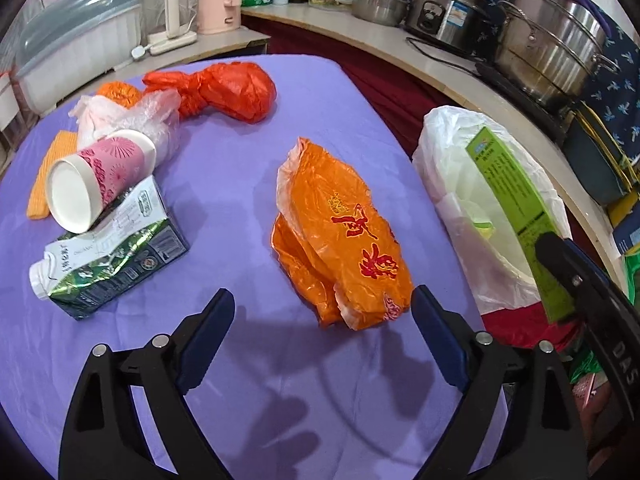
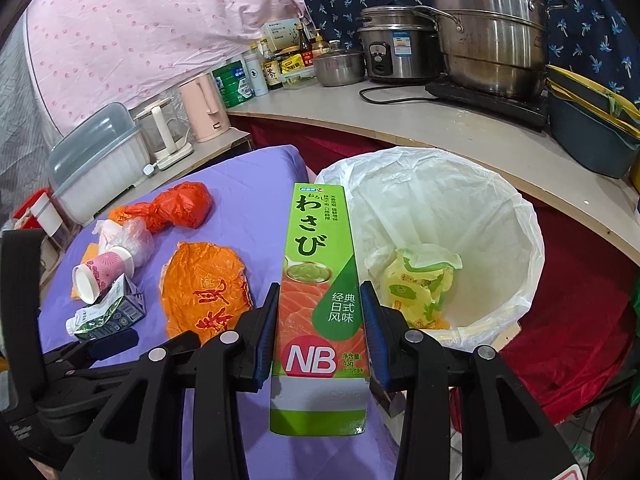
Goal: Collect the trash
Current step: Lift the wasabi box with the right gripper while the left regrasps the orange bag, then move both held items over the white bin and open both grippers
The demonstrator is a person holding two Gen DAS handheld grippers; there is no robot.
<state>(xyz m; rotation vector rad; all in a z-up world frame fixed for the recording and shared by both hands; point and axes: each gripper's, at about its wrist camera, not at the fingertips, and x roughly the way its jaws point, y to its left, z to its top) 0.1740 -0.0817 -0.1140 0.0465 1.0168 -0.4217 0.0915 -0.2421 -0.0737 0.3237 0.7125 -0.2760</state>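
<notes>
Right fingers (image 2: 320,336) pinch a wasabi box (image 2: 316,280) beside the bin (image 2: 520,216); left fingers (image 1: 322,332) spread, orange bag (image 1: 340,240) ahead.

Both views are brightly and evenly lit from above, with saturated colours. On the purple cloth-covered worktop (image 1: 248,184), soft-edged grey shadows of the left tool (image 1: 322,312) fall just ahead of its fingers. Glare streaks the stacked stainless steel steamer pots (image 2: 488,28) and glints on the crinkled orange plastic bag with red print (image 1: 340,236). Fisheye distortion bends the pale curved counter edge (image 2: 420,128), and dark vignetting fills the corners. Focus is sharp centrally, softening slightly toward the rims.
</notes>
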